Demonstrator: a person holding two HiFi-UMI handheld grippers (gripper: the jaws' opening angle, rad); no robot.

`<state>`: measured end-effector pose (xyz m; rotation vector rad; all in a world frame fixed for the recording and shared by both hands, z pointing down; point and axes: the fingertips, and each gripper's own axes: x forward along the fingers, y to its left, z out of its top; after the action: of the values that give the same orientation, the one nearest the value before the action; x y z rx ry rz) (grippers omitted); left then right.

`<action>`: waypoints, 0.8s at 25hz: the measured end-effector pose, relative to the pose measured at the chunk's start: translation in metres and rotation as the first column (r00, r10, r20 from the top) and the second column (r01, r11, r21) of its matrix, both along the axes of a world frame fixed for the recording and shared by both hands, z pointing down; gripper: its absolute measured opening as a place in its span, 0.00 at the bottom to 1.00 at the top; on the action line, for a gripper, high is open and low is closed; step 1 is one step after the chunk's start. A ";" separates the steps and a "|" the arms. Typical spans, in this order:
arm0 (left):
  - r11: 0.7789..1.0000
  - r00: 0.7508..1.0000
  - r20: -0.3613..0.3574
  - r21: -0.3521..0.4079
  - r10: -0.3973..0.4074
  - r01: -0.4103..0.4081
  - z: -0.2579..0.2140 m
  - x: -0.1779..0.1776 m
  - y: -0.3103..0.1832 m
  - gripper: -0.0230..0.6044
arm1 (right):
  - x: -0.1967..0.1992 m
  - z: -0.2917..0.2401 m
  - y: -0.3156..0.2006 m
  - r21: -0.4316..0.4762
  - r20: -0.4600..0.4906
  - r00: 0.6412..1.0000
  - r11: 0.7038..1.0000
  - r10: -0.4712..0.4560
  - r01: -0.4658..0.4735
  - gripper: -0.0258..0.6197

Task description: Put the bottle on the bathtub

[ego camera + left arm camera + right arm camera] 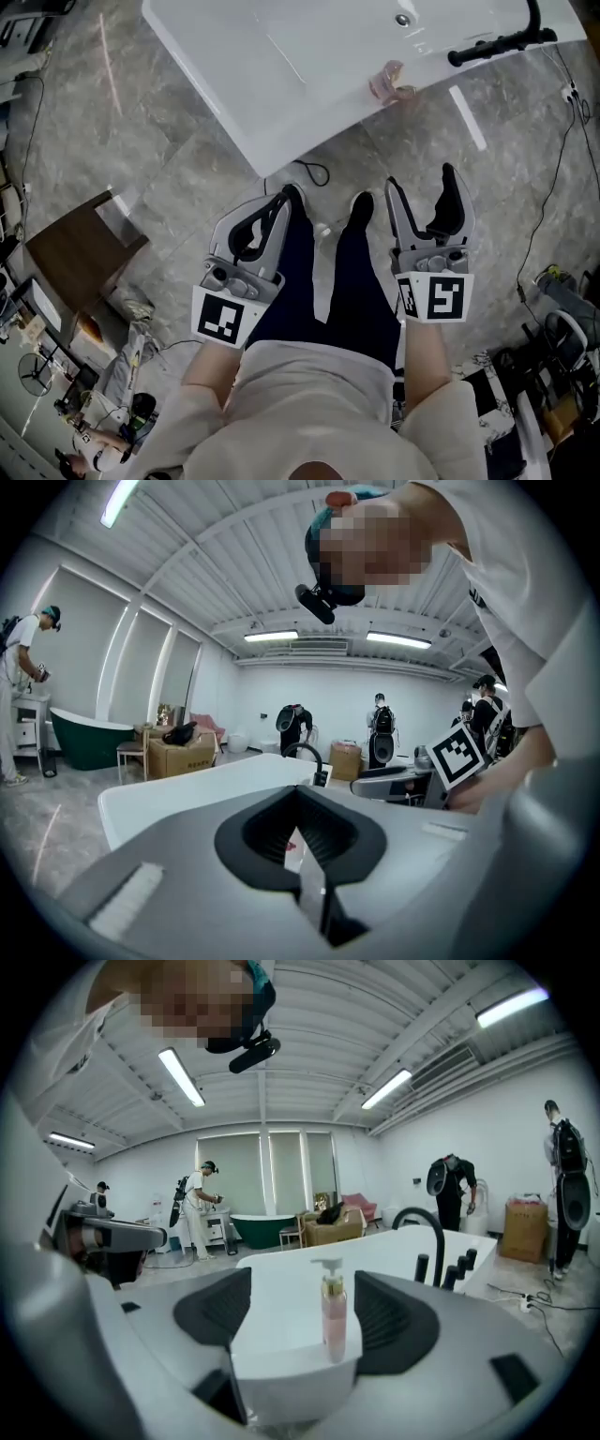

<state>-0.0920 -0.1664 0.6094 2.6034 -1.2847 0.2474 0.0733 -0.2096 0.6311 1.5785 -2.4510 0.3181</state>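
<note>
A pink pump bottle (pixel 392 82) stands upright on the near rim of the white bathtub (pixel 281 75). In the right gripper view the bottle (pixel 333 1321) shows centred between the jaws but farther off, on the tub's edge (pixel 281 1354). My right gripper (pixel 419 180) is open and empty, held above the floor short of the tub. My left gripper (pixel 289 195) is shut with nothing in it, its fingers meeting at the tips (pixel 302 808). The tub's rim (pixel 187 794) lies beyond them.
A black faucet (pixel 497 42) arches over the tub's right end, also seen as a curved spout (pixel 427 1237). A brown wooden cabinet (pixel 80 253) stands at left. A cable loop (pixel 311 172) lies on the grey floor. Other people and a green bathtub (pixel 258 1227) are far behind.
</note>
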 end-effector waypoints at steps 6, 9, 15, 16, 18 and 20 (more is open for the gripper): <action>0.995 1.000 -0.007 0.100 -0.017 0.017 -0.086 -0.001 0.006 0.04 | 0.013 -0.088 0.017 0.063 0.008 0.999 0.997 0.050 -0.050 0.53; 0.989 0.999 -0.030 0.145 -0.027 0.031 -0.122 -0.001 0.005 0.04 | 0.030 -0.133 0.021 0.119 -0.010 0.989 0.982 0.150 -0.148 0.07; 0.982 0.998 -0.053 0.189 -0.020 0.029 -0.186 0.001 0.024 0.04 | 0.028 -0.208 0.057 0.128 0.044 0.991 0.983 0.126 -0.131 0.05; 0.977 0.998 -0.055 0.208 -0.025 0.036 -0.197 0.000 0.024 0.04 | 0.027 -0.215 0.061 0.122 0.068 0.991 0.984 0.119 -0.126 0.05; 0.965 0.997 -0.068 0.256 -0.036 0.052 -0.219 -0.003 0.018 0.04 | 0.023 -0.231 0.064 0.128 0.107 0.990 0.986 0.096 -0.109 0.05; 0.951 0.995 -0.089 0.305 -0.032 0.058 -0.241 -0.003 0.011 0.04 | 0.016 -0.248 0.063 0.149 0.123 0.990 0.985 0.064 -0.083 0.05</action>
<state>-0.0953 -0.1550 0.3681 2.7969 -1.4533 -0.0769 0.0892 -0.1470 0.3826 1.7640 -2.5656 0.2457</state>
